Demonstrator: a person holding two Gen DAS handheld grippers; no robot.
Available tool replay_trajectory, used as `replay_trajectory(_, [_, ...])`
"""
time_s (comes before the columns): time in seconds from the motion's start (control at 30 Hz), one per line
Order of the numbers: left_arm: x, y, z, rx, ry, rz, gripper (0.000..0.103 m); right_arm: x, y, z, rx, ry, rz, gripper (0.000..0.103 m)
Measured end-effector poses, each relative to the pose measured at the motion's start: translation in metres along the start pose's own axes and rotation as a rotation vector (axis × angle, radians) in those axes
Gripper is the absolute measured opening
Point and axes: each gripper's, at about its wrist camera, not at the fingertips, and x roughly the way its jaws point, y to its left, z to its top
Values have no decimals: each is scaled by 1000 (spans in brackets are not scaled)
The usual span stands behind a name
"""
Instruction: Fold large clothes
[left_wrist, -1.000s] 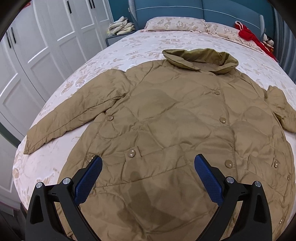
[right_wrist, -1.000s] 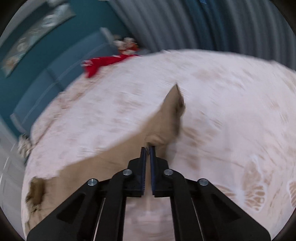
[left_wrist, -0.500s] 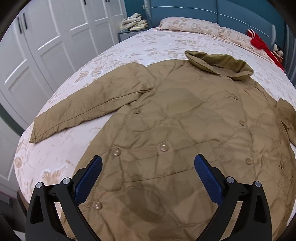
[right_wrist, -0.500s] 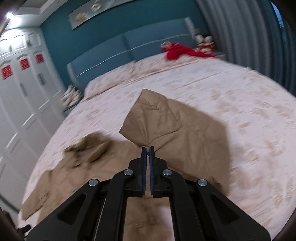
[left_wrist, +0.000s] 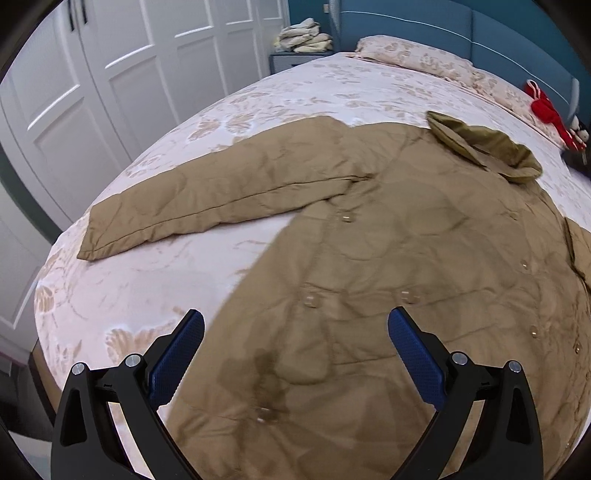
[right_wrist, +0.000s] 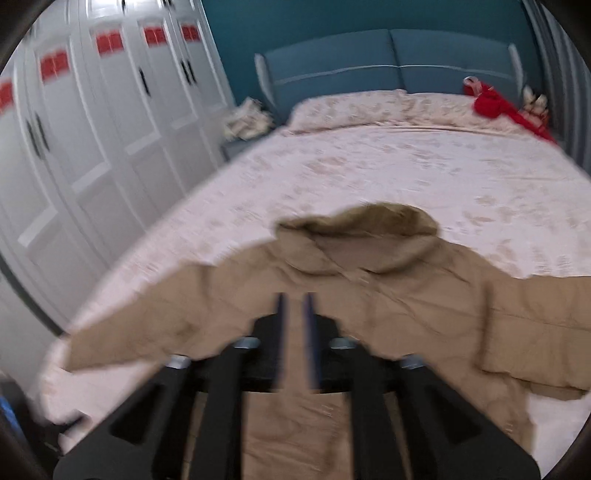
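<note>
so there's a tan quilted coat (left_wrist: 388, 236) spread flat, front side up, on a bed (left_wrist: 303, 92) with a pale floral cover; everything below is placed relative to that coat

left gripper (left_wrist: 295, 339) hangs over the coat's lower hem with its blue-padded fingers (left_wrist: 177, 354) spread wide and nothing between them; one finger sits over bare bed cover just off the coat's edge, the other over the coat body

the coat's one sleeve (left_wrist: 221, 192) lies stretched straight out to the side, toward the white wardrobe (left_wrist: 92, 74); its collar (left_wrist: 487, 147) is bunched up at the far end; snap buttons (left_wrist: 347, 218) run down the front; there's a darker patch on the fabric near the hem

right gripper (right_wrist: 294, 332) is over the middle of the coat, fingers nearly together with only a slim gap; that view is motion-blurred, so I can't tell if any fabric is pinched in there; from this side the other sleeve (right_wrist: 535, 332) looks folded back on itself beside the body

beyond the collar: pillows (left_wrist: 413, 59) against a blue headboard (right_wrist: 388, 59); something red (right_wrist: 495, 103) lies off to the far corner; a pile of folded stuff (left_wrist: 303, 35) sits on a nightstand past the stretched sleeve
</note>
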Motion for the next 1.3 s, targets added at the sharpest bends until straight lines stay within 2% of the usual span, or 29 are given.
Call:
replay_trajectory(0.03, [1, 5, 0, -7, 0, 3, 98, -1, -1, -6, -22, -6, -57, 59])
replay_trajectory(0.1, [6, 14, 1, -23, 7, 8, 98, -8, -25, -22, -98, -9, -207, 59])
replay_trajectory(0.17, [10, 20, 0, -44, 15, 8, 98, -7, -58, -32, -126, 39, -293, 66])
replay_trajectory(0.23, [15, 23, -1, -68, 29, -1, 98, 5, -94, -40, -95, 128, -302, 68])
replay_trajectory(0.33, [18, 22, -4, -80, 49, -4, 98, 26, -137, -46, -49, 206, -328, 69])
replay_trajectory(0.4, [16, 19, -5, -71, 48, -1, 98, 40, -152, -49, -33, 236, -340, 69])
replay_trajectory(0.47, [16, 16, -5, -54, 44, 6, 98, 53, -165, -53, -16, 258, -339, 61])
replay_trajectory(0.5, [17, 15, -5, -44, 44, 14, 98, 54, -169, -53, -4, 261, -330, 49])
replay_trajectory(0.53, [18, 15, -5, -40, 45, 18, 98, 55, -171, -52, 6, 261, -326, 30])
replay_trajectory(0.6, [21, 17, -3, -46, 48, 21, 98, 55, -168, -45, 20, 258, -332, 9])
replay_trajectory(0.73, [25, 23, -1, -74, 52, 20, 98, 35, -138, -17, 91, 156, -210, 8])
replay_trajectory(0.83, [26, 28, -2, -87, 53, 20, 98, 27, -83, 10, 108, 91, -11, 8])
replay_trajectory(0.93, [26, 33, -2, -90, 54, 24, 98, 37, -22, 20, 111, 108, 186, 8])
replay_trajectory(1.03, [27, 41, -3, -99, 56, 26, 98, 55, 30, 16, 106, 159, 326, 8])
replay_trajectory(1.1, [28, 47, -3, -110, 58, 26, 98, 73, 73, 3, 56, 205, 367, 8])
replay_trajectory(1.2, [30, 55, -2, -123, 61, 28, 98, 95, 110, -22, 3, 281, 380, 11])
replay_trajectory(1.27, [32, 60, 0, -136, 65, 14, 98, 102, 123, -40, -14, 325, 373, 20])
replay_trajectory(1.3, [34, 62, 3, -148, 68, -4, 98, 102, 122, -47, -17, 338, 363, 28])
